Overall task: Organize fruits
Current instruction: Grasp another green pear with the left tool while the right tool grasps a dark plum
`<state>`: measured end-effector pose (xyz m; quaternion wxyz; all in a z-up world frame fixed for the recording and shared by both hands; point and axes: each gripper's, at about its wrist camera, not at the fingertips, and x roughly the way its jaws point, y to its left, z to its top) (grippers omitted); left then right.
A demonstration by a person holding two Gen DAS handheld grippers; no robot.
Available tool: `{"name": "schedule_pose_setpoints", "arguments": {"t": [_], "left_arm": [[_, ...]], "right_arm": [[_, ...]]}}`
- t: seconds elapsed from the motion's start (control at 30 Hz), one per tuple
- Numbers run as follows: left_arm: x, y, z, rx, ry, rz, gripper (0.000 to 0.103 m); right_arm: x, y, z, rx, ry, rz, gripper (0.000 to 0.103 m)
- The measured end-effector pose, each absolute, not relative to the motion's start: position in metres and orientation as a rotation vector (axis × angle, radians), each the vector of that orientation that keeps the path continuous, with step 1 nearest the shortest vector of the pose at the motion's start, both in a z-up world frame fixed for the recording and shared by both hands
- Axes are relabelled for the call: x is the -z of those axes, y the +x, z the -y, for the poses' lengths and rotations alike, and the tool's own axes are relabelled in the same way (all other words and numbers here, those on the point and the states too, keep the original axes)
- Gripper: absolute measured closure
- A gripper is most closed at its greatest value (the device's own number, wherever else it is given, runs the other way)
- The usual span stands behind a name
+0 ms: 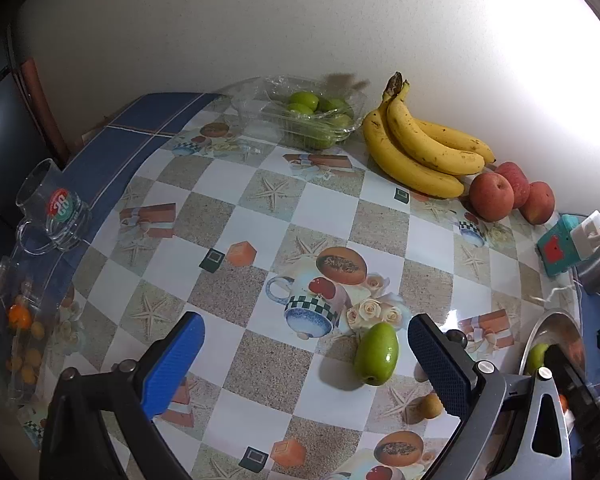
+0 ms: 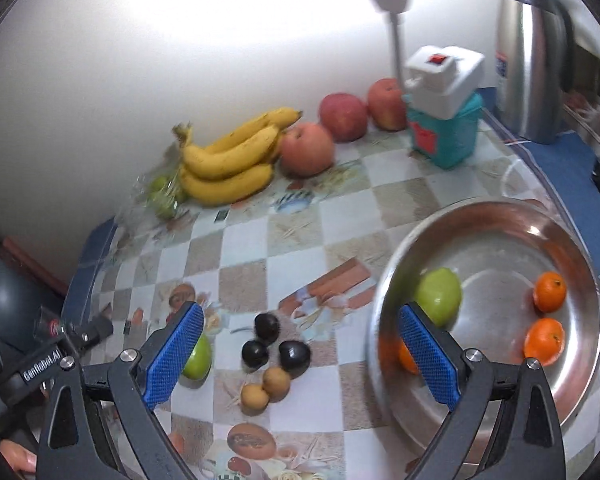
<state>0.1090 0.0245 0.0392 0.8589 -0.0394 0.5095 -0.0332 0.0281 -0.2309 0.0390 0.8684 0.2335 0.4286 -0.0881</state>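
My left gripper (image 1: 306,360) hovers open over the patterned table, and a loose green fruit (image 1: 376,354) lies between its blue pads, closer to the right pad. My right gripper (image 2: 302,360) is open and holds nothing. It hangs above three dark fruits (image 2: 295,356) and two small brown fruits (image 2: 277,382) on the table. That green fruit (image 2: 198,356) shows half hidden behind its left finger. The steel bowl (image 2: 500,248) at the right holds another green fruit (image 2: 440,294) and three oranges (image 2: 550,292), one partly hidden by the right finger.
Bananas (image 1: 420,148), three red apples (image 1: 492,196) and a clear plastic tray of green fruits (image 1: 312,116) line the wall. A glass mug (image 1: 56,212) stands at the left edge. A teal box with a white plug (image 2: 444,120) and a steel thermos (image 2: 532,48) stand back right.
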Motion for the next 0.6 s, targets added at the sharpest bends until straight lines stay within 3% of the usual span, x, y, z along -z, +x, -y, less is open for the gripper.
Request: {"name": "schedule_pose_setpoints", "arguments": {"t": [0.4, 0.53, 0.6], "left_arm": [[-0.018, 0.115, -0.009, 0.148, -0.113, -1.129, 0.0], [-0.008, 0.118, 0.0, 0.171, -0.092, -1.151, 0.0], [-0.004, 0.119, 0.003, 0.187, -0.097, -1.165, 0.001]], "right_arm": [[-0.019, 0.042, 0.205, 0.141, 0.384, -0.969, 0.007], [-0.014, 0.046, 0.202, 0.153, 0.339, -0.981, 0.032], [-0.01, 0.047, 0.202, 0.147, 0.342, -0.993, 0.034]]}}
